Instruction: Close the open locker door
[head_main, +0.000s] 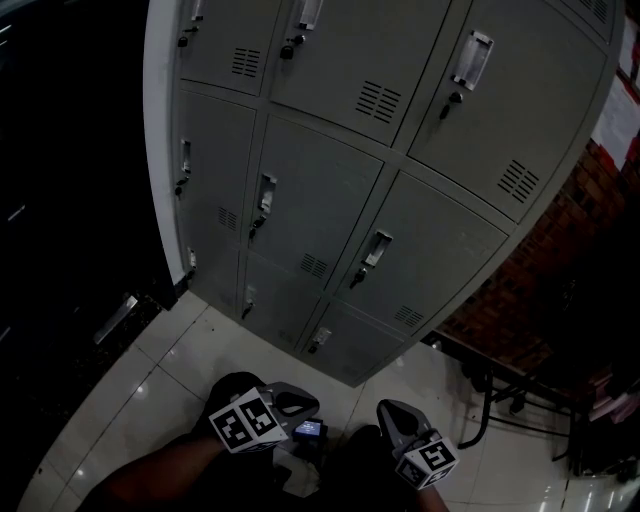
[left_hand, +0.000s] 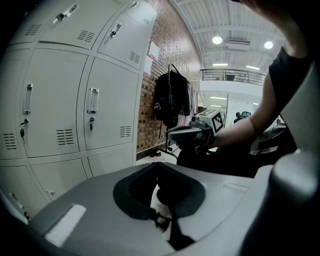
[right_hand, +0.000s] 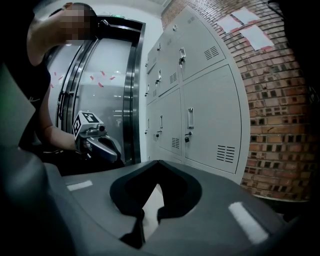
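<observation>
The grey locker bank (head_main: 330, 200) stands in front of me. Every door that shows in the head view lies flush with its neighbours; I see none standing open. The lockers (left_hand: 60, 110) also fill the left of the left gripper view, and in the right gripper view the lockers (right_hand: 200, 110) stand to the right. My left gripper (head_main: 300, 403) and right gripper (head_main: 385, 410) are held low and close to the person's body, well short of the lockers, tips turned toward each other. Both are shut with nothing between the jaws. Each gripper view looks across at the other gripper: the right gripper (left_hand: 187, 134) and the left gripper (right_hand: 102, 145).
A red brick wall (head_main: 560, 260) adjoins the lockers on the right, with a metal rack (head_main: 500, 390) at its foot and a black bag (left_hand: 170, 100) hanging on it. A dark glass door (head_main: 70, 200) is at the left. Pale floor tiles (head_main: 180, 370) lie between me and the lockers.
</observation>
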